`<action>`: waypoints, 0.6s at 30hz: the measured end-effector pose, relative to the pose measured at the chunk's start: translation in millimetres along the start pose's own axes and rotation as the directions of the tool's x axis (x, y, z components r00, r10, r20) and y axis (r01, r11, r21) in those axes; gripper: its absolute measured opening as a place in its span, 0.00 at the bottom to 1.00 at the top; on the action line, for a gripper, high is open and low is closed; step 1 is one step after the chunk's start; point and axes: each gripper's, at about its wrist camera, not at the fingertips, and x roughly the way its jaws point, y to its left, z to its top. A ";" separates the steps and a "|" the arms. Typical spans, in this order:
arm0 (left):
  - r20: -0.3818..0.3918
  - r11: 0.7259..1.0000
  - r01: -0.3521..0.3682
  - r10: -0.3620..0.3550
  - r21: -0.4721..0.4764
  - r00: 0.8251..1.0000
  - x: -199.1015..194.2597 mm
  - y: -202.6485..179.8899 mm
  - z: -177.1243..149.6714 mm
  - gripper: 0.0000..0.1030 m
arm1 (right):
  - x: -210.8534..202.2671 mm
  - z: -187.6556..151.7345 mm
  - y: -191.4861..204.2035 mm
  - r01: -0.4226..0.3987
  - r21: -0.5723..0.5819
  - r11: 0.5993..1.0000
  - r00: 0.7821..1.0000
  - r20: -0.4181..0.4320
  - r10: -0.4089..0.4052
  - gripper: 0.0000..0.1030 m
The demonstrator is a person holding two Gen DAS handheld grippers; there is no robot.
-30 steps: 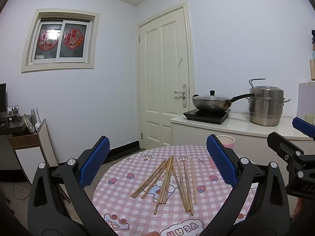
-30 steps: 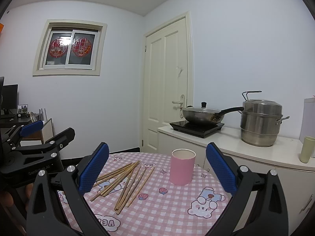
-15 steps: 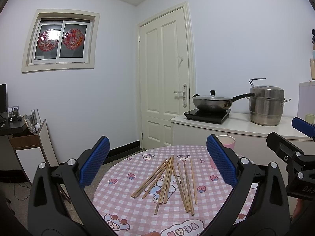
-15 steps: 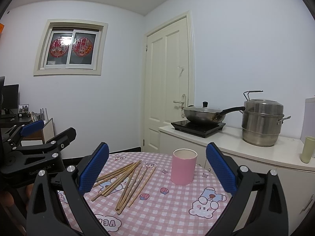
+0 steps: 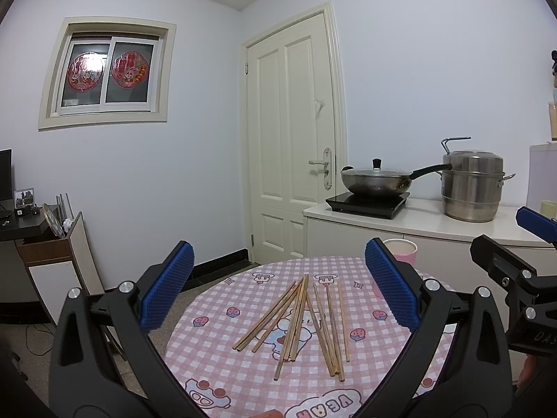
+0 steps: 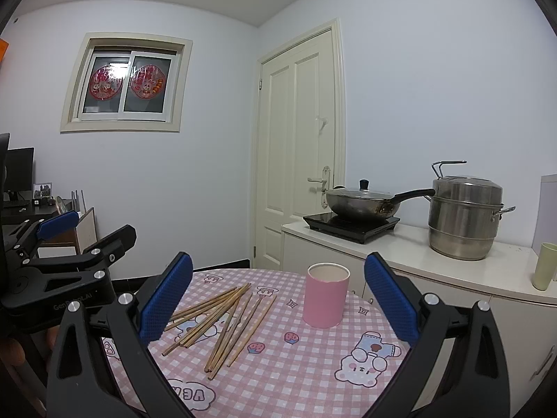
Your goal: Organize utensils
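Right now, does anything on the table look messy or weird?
Yes. The chopsticks lie loose on the pink tablecloth, fanned out and crossing each other, not in the pink cup standing upright beside them. Nothing looks spilled or broken.

Behind the round desk (image 6: 313,376) with its pink checked cloth we see a white counter (image 6: 417,261) along the right wall. On it, near its left end, a black induction hob (image 6: 351,226) carries a lidded wok (image 6: 362,202); a steel steamer pot (image 6: 464,219) stands farther right, and a pale green cup (image 6: 544,266) near the right edge. A cream door (image 6: 299,153) and a window (image 6: 127,83) with red paper cutouts face us.
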 end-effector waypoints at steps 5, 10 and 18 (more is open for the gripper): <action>-0.001 1.000 -0.001 0.001 0.001 1.000 0.1 -0.3 0.0 0.94 | 0.5 -0.6 0.5 -0.001 0.000 1.000 1.000 -0.005 0.001 0.92; -0.003 1.000 -0.001 0.001 0.002 1.000 0.8 0.6 -1.5 0.94 | 1.3 -0.4 -1.1 -0.003 -0.001 1.000 1.000 -0.014 0.003 0.93; -0.008 1.000 0.000 0.000 0.005 1.000 3.2 0.7 -5.7 0.94 | 2.1 0.0 -1.8 -0.003 -0.001 1.000 1.000 -0.017 0.003 0.93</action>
